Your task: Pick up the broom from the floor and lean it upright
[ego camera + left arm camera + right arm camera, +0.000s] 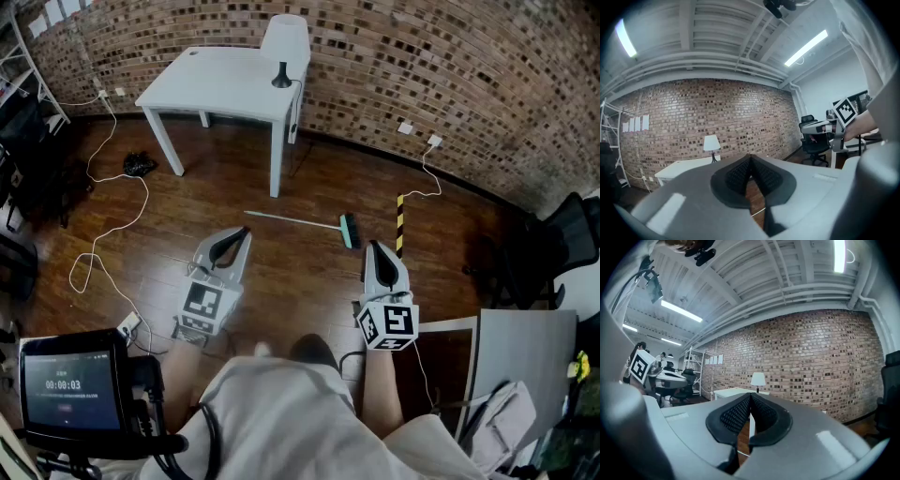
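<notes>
Left gripper [242,234]: jaws together, nothing between them; lower centre-left of the head view.
Right gripper [377,251]: jaws together, empty; lower centre-right.
Broom [300,221]: lying flat on the floor [281,272] at frame centre, just above both grippers, untouched; head end to the right.
Handling: judged light and stiff; the thin, smooth handle is likely slippery; a hold near the head end is advised.
Writing: "00:00:03" is read on the screen [64,386], lower left; no brand is seen.

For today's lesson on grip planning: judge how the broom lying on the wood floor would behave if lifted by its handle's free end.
The broom probably stays stiff: its thin handle looks straight. It would likely hang head-heavy, since the green brush head sits at one end.
</notes>
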The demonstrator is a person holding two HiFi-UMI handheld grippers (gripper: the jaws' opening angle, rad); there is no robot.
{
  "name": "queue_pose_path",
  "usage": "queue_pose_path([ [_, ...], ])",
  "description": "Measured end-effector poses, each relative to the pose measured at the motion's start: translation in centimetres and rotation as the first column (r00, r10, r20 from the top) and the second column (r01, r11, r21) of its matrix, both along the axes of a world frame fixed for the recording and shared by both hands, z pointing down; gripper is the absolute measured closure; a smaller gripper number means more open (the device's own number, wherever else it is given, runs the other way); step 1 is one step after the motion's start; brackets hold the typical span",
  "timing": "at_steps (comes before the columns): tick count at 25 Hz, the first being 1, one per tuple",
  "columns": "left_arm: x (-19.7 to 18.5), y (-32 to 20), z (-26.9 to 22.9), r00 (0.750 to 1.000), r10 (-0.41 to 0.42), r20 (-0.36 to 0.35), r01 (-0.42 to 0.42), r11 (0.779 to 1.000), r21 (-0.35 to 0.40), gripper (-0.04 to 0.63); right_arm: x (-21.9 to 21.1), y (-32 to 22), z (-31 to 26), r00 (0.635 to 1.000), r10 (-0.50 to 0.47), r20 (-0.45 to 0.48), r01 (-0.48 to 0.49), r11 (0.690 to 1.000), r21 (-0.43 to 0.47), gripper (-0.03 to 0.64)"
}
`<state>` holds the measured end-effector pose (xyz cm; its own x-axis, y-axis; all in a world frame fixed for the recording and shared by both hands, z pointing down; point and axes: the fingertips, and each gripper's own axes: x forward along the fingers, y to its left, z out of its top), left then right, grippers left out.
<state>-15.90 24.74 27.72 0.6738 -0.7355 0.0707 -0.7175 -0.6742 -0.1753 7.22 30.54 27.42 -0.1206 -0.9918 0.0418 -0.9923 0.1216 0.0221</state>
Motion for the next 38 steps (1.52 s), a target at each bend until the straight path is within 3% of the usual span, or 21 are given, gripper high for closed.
queue_pose_path([
  [7, -0.6, 0.0, 0.9, 1.000, -0.001, 0.005, 0.002, 1.000, -0.014, 0.594, -0.2, 0.2, 0.6, 1.000, 0.006, 0.006, -0.006, 1.000, -0.009, 0.603],
  [13, -0.4, -4.1, 1.6, 1.000, -0.008, 0.004, 0.009, 0.999, -0.039, 0.594, 0.2, -3.8, 0.7, 1.000, -0.002, 0.010, 0.002, 1.000, -0.016, 0.603],
  [21, 3.6, -12.3, 3.0, 0.998, -0.057, 0.034, 0.058, 0.997, -0.043, 0.594, 4.7, -12.9, 3.2, 0.999, -0.043, -0.002, 0.043, 0.998, -0.038, 0.603],
  [24, 6.0, -15.8, 2.7, 0.996, -0.069, 0.061, 0.071, 0.997, -0.029, 0.594, 6.8, -17.2, 2.6, 0.998, -0.066, -0.010, 0.066, 0.997, -0.026, 0.603],
  [28, 8.8, -20.7, 1.7, 0.994, -0.100, 0.039, 0.101, 0.994, -0.033, 0.594, 9.3, -22.9, 1.1, 0.994, -0.107, -0.005, 0.107, 0.994, 0.000, 0.603],
  [31, 11.2, -23.3, 1.6, 0.992, -0.101, 0.073, 0.102, 0.995, -0.018, 0.594, 11.8, -26.5, 0.7, 0.994, -0.107, 0.015, 0.107, 0.994, 0.004, 0.603],
  [38, 14.5, -27.5, 1.1, 0.989, -0.131, 0.075, 0.132, 0.991, -0.017, 0.594, 15.4, -31.2, 0.9, 0.993, -0.118, 0.027, 0.118, 0.993, -0.016, 0.603],
])
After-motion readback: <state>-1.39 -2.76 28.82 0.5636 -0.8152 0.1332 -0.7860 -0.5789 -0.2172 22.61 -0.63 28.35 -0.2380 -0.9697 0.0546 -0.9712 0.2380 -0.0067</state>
